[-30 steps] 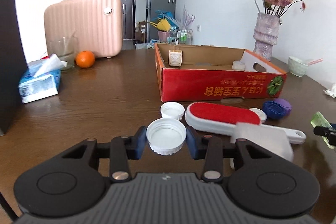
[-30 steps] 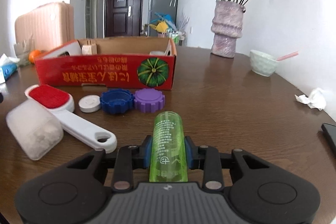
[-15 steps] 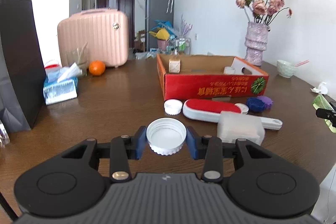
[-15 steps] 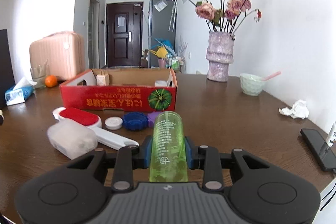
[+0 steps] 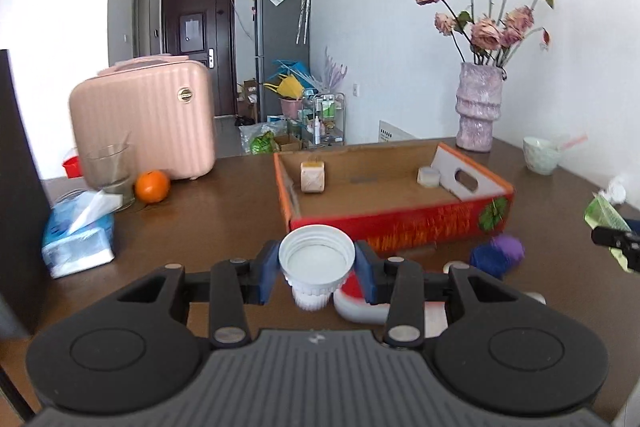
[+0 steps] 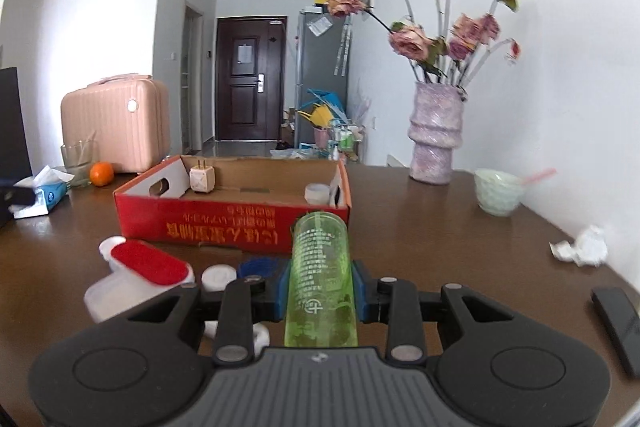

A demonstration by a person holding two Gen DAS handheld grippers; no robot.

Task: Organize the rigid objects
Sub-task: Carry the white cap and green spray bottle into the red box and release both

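Observation:
My left gripper (image 5: pixel 317 267) is shut on a white jar lid (image 5: pixel 316 259), held in the air in front of the red cardboard box (image 5: pixel 400 223). My right gripper (image 6: pixel 320 287) is shut on a green translucent bottle (image 6: pixel 320 279), also lifted, facing the same box (image 6: pixel 224 223). The box holds a small plug cube (image 5: pixel 313 177) and a white cap (image 5: pixel 428 177). On the table before the box lie a red-and-white lint brush (image 6: pixel 148 263), a white cap (image 6: pixel 218 277), a blue cap (image 5: pixel 490 259), a purple cap (image 5: pixel 510 245) and a frosted plastic case (image 6: pixel 108 297).
A pink suitcase (image 5: pixel 144 119), a glass (image 5: pixel 108 171), an orange (image 5: pixel 151 185) and a tissue pack (image 5: pixel 78 239) stand at the left. A vase of flowers (image 6: pixel 436 143), a bowl (image 6: pixel 498 191), crumpled paper (image 6: pixel 580 245) and a phone (image 6: pixel 616 323) are at the right.
Both grippers have risen and moved toward the box with the lid and the bottle still held. The view looks further into the box than before.

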